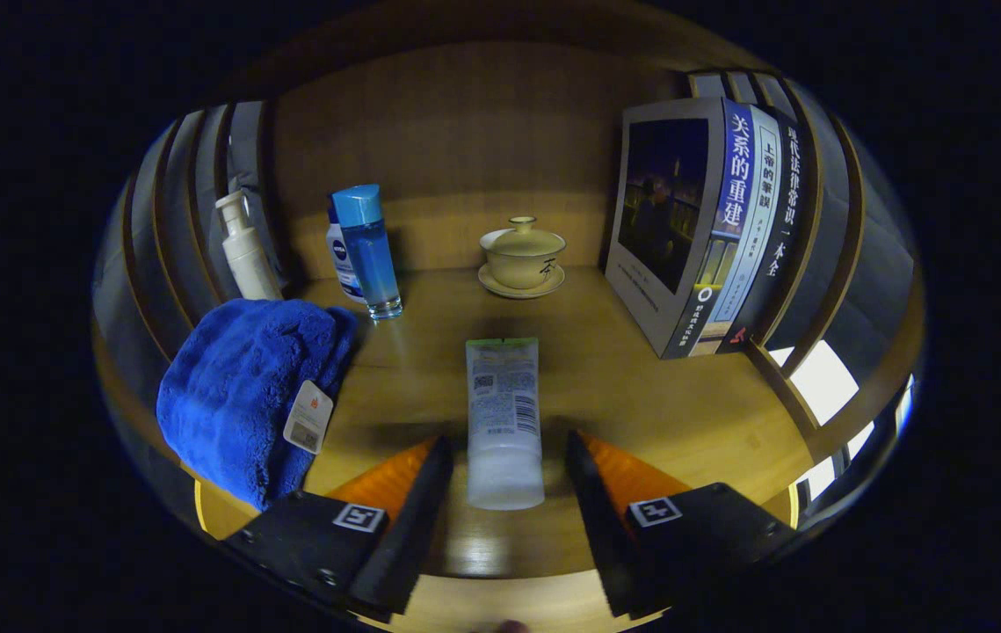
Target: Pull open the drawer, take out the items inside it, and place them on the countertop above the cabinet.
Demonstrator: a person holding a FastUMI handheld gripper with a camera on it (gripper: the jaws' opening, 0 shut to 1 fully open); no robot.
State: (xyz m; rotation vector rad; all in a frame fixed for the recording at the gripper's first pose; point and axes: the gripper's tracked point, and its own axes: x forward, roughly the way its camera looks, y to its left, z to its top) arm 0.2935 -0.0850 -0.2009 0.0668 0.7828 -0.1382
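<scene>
A white squeeze tube [504, 413] lies flat on the wooden countertop [667, 404], its cap end toward me and its crimped end pointing away. My gripper [509, 438] stands open around the tube's cap end, one finger on each side. A narrow gap shows between each finger and the tube, so neither presses on it. A blue fluffy towel [245, 387] with a hanging tag sits bunched to the left of the left finger.
Beyond the fingers stand a white pump bottle [245, 251], a clear blue bottle [370, 251] with a white bottle behind it, and a lidded tea cup on a saucer [522, 257]. Several upright books [711, 229] lean at the right. Wooden slats wall both sides.
</scene>
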